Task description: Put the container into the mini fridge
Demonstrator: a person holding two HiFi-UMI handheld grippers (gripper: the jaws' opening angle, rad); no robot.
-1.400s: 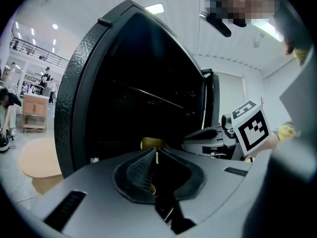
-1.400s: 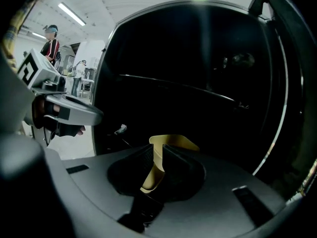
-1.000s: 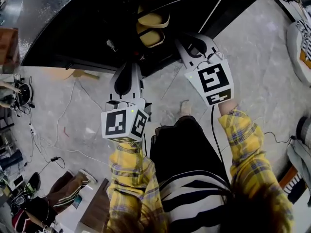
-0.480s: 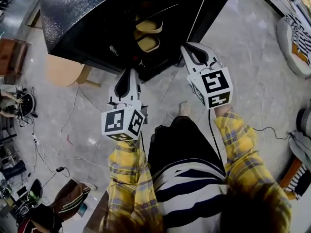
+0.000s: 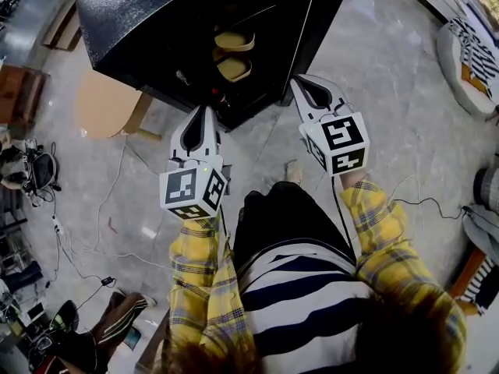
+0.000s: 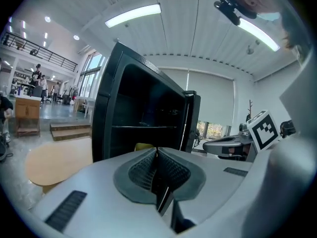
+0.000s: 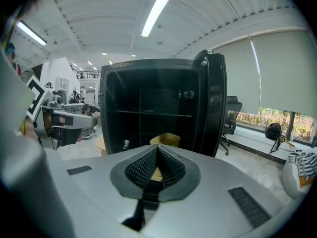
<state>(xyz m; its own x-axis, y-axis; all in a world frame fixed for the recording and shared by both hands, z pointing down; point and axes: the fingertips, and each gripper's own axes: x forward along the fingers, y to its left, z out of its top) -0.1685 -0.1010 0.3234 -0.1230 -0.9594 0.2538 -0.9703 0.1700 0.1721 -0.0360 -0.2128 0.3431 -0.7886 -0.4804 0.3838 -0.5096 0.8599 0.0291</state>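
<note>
Sitting inside open mini fridge (image 5: pixel 156 22), yellow container (image 7: pixel 167 139) rested on low shelf. Left gripper (image 5: pixel 204 109), right gripper (image 5: pixel 300 80) hovered just outside, both jaws pressed together, holding nothing.

mini fridge (image 5: pixel 156 22): black, speckled sheen | floor (image 5: pixel 390 107): polished stone | round table (image 5: pixel 101 104): matt wood

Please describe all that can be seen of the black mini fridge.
The mini fridge is a black, glossy box with a speckled top, standing upright on the grey floor. Its door stands open at the right side. Inside, a thin shelf crosses it, and a yellow container sits below that shelf.
</note>
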